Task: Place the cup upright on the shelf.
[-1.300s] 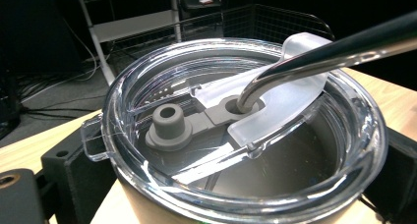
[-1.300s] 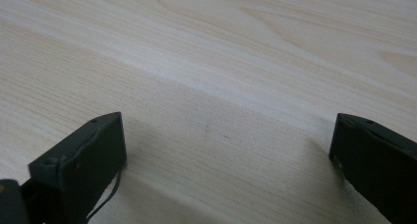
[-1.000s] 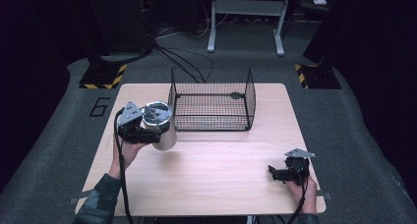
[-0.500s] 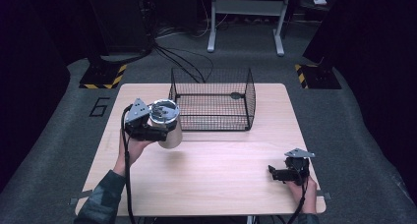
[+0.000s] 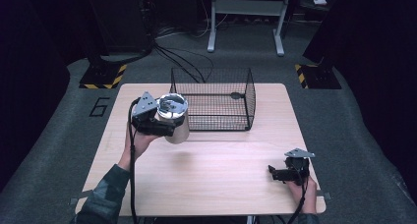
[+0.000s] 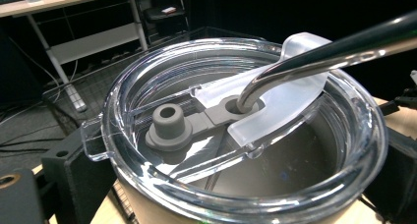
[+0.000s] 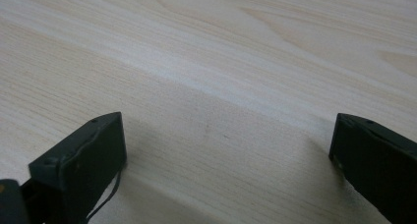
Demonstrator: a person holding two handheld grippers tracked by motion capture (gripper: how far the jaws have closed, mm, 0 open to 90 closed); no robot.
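A steel tumbler (image 5: 175, 121) with a clear plastic lid (image 6: 246, 130) and a metal straw (image 6: 314, 52) hangs above the table's left half. My left gripper (image 5: 164, 122) is shut on the tumbler, its black jaws pressing both sides just under the lid. The tumbler sits close to the left front corner of a black wire basket (image 5: 216, 100). My right gripper (image 5: 276, 174) rests low near the table's front right, and its jaws stand open over bare wood (image 7: 221, 86) with nothing between them.
The wire basket stands at the back middle of the wooden table (image 5: 206, 170). A small dark object (image 5: 236, 95) lies inside the basket. Beyond the table are a grey floor, cables and a white desk frame (image 5: 246, 17).
My left gripper has carried the tumbler to the right, closer to the basket's left front corner. The right gripper has stayed in place.
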